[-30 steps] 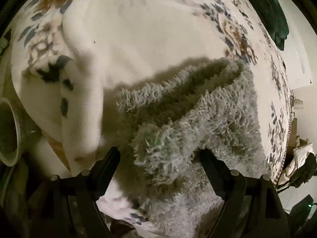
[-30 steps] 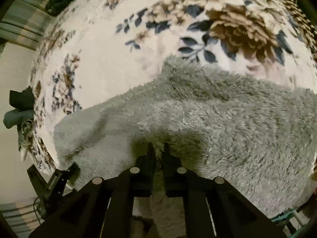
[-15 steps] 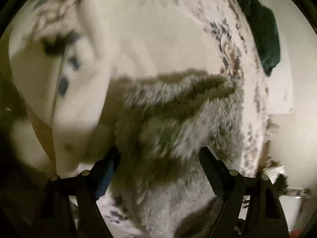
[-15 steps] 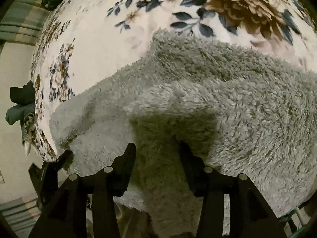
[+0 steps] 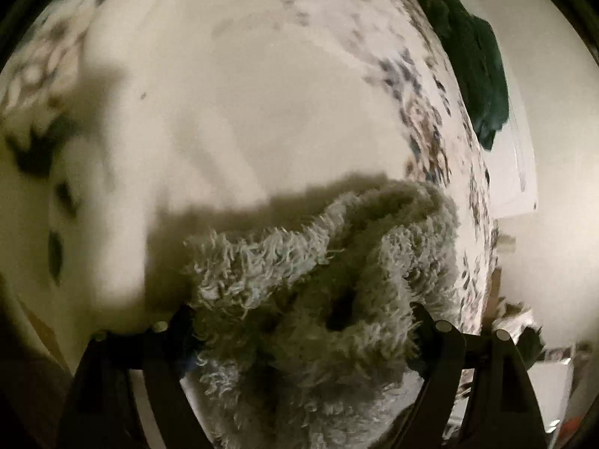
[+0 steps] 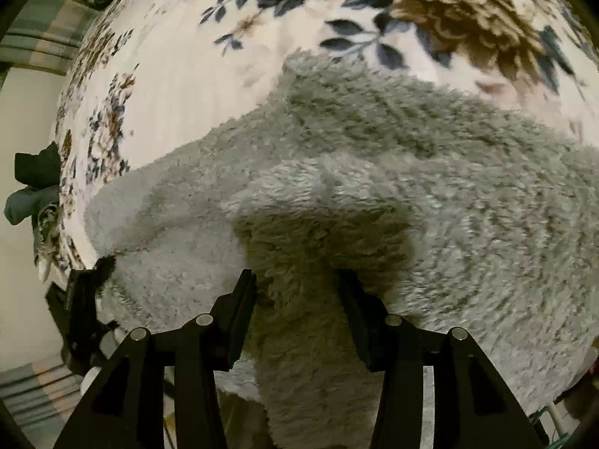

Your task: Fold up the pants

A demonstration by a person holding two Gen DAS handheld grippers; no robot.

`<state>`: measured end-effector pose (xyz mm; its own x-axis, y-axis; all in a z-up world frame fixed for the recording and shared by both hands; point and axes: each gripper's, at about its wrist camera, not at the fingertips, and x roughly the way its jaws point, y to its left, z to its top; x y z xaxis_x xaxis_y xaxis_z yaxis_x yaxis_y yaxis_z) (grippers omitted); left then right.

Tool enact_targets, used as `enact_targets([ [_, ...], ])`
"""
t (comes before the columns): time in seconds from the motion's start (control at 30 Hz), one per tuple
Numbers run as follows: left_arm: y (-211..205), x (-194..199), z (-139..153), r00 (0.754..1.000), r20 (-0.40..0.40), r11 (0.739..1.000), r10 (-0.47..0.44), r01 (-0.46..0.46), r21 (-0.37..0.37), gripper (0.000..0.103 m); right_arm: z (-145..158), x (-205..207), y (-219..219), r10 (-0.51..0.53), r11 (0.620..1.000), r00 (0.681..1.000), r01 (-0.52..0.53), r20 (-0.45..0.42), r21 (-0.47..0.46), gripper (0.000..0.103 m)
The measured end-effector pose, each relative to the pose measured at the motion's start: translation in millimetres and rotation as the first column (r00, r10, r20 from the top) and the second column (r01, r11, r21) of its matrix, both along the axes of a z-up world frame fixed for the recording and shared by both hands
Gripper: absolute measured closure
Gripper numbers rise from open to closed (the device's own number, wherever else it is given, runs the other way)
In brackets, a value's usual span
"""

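- Left claw (image 5: 303, 336): its jaws have just been closing, and a bunched hump of the grey fleece pants (image 5: 299, 292) fills the whole gap between them. The black fingers (image 5: 179, 340) sit right at the fabric on both sides, so the claw reads as clenched on the pants.
- In the left wrist view the gathered cloth rises in ridges ahead of the claw, with a dark hollow in the middle, and casts a shadow onto the pale blanket (image 5: 243, 112) beyond it. The picture is blurred toward the edges.
- A dark green garment (image 5: 475, 75) lies at the blanket's far right edge, well apart from the pants.
- Pants, seen from the right wrist (image 6: 374, 172): they lie spread wide over the floral blanket (image 6: 187, 93), running from the left edge of the cloth to past the right side of the frame. A raised fold sits just ahead of the right claw.
- Right claw (image 6: 297, 295): its jaws have just been opening and now stand released. A strip of the pants lies between them, with the left finger (image 6: 239, 307) clear of the pile; the right one is at its edge, not pressing.
- Dark folded cloths (image 6: 33, 183) hang off the blanket's left edge in that view.
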<state>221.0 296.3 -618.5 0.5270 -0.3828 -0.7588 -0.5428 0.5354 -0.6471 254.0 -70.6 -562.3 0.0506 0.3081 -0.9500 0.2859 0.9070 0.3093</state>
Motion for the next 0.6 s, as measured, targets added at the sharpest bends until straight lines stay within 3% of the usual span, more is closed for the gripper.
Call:
enact_targets([
  [0.03,-1.8,-0.2,5.2,1.000,0.013,1.000,-0.011,0.011,0.019,0.074,1.2,-1.4,-1.7,0.003,0.999,1.000,-0.003,0.002,-0.032,0.051],
  [0.07,-3.5,-0.5,8.5,0.999,0.020,0.999,-0.025,0.024,0.040,0.074,1.9,-2.5,-3.0,0.005,0.999,1.000,-0.005,0.002,-0.051,0.045],
  [0.1,-7.0,-2.9,18.1,0.999,0.038,0.996,-0.037,0.034,0.080,0.077,3.5,-4.3,-4.3,0.008,0.997,1.000,-0.007,0.004,-0.081,0.031],
  [0.17,-13.4,-10.6,37.4,0.996,0.072,0.990,-0.054,0.044,0.136,0.078,6.9,-7.3,-6.6,0.012,0.992,1.000,-0.011,0.011,-0.129,0.022],
  [0.27,-28.4,-16.2,68.4,0.989,0.111,0.975,-0.097,0.072,0.208,0.079,15.8,-14.5,-11.1,0.027,0.980,0.999,-0.018,0.043,-0.199,0.019],
  [0.4,-55.3,-31.1,115.8,0.974,0.149,0.949,-0.172,0.124,0.289,0.079,33.8,-24.7,-26.2,-0.017,0.990,0.995,0.031,0.100,-0.140,0.012],
  [0.6,-105.9,-39.0,176.9,0.942,0.209,0.926,-0.262,0.185,0.328,0.079,61.9,-44.9,-63.7,-0.070,0.991,0.986,0.086,0.151,-0.099,0.012],
])
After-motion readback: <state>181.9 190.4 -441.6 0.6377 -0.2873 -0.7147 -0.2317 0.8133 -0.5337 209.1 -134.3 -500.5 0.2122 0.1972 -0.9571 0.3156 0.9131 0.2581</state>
